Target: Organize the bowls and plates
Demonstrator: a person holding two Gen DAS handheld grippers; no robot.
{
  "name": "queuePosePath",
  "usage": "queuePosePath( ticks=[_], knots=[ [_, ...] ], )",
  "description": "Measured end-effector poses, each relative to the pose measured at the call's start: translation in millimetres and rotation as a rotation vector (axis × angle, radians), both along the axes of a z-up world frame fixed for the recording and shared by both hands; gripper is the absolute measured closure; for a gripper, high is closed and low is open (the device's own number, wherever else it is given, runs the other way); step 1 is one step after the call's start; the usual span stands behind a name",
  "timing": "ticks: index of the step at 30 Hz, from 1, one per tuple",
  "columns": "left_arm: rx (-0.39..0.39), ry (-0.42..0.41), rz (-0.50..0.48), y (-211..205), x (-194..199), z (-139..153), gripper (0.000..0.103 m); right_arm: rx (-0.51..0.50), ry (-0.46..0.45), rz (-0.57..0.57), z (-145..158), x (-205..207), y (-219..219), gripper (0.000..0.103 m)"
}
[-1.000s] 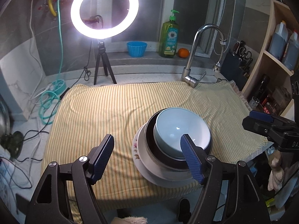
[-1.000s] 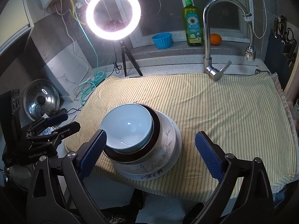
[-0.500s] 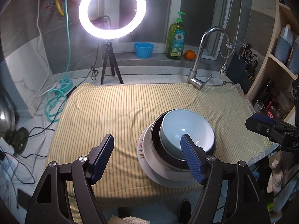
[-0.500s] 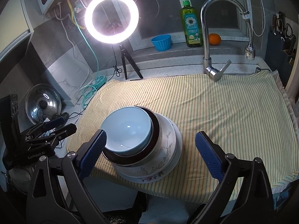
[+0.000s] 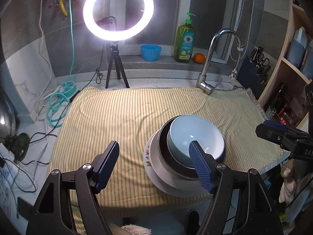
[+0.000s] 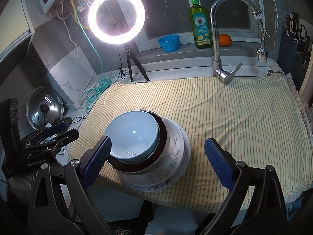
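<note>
A stack of dishes stands near the front edge of the striped towel (image 5: 125, 117): a light blue bowl (image 5: 195, 135) sits in a dark-rimmed bowl (image 5: 163, 146), inside a floral white bowl (image 6: 168, 164), on a white floral plate (image 5: 156, 174). In the right wrist view the blue bowl (image 6: 133, 135) tops the same stack. My left gripper (image 5: 154, 164) is open and empty, held back in front of the stack. My right gripper (image 6: 158, 160) is open and empty, held back over the stack's front.
A ring light on a tripod (image 5: 117, 11), a blue cup (image 5: 151, 52), a soap bottle (image 5: 184, 43), an orange (image 5: 199, 57) and a faucet (image 5: 213, 58) stand behind the towel. A pot lid (image 6: 45, 109) and cables lie at the left. Shelves (image 5: 289, 58) are at the right.
Both grippers have pulled back and risen a little from the stack, both still open. The dishes have not moved.
</note>
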State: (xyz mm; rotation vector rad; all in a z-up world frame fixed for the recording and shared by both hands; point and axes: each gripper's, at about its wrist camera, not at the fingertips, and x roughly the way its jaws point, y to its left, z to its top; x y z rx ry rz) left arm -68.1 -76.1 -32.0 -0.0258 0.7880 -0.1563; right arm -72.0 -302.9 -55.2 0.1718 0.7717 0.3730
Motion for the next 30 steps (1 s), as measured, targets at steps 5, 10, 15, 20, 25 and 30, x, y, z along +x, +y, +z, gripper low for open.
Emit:
queuePosePath(
  ticks=[5, 10, 15, 20, 25, 30],
  knots=[
    [-0.003, -0.006, 0.004, 1.4, 0.8, 0.8, 0.029, 0.000, 0.004, 0.006, 0.0, 0.5, 0.9, 0.005],
    [-0.005, -0.007, 0.002, 2.1, 1.3, 1.5, 0.029, -0.007, 0.007, 0.011, 0.1, 2.1, 2.9, 0.005],
    [-0.003, -0.006, 0.004, 1.7, 1.2, 1.9, 0.029, -0.007, 0.007, 0.012, -0.2, 3.6, 2.7, 0.005],
    [-0.002, -0.008, 0.003, 1.6, 1.0, 2.2, 0.029, -0.010, 0.008, 0.014, -1.1, 3.6, 3.1, 0.005],
    [-0.001, -0.007, 0.009, 3.4, 2.5, 1.4, 0.029, -0.012, 0.014, 0.016, -2.6, 5.2, 3.4, 0.005],
    [0.001, -0.013, 0.017, 6.5, 4.2, 0.8, 0.029, -0.012, 0.015, 0.014, -3.0, 5.6, 3.6, 0.005]
  ],
)
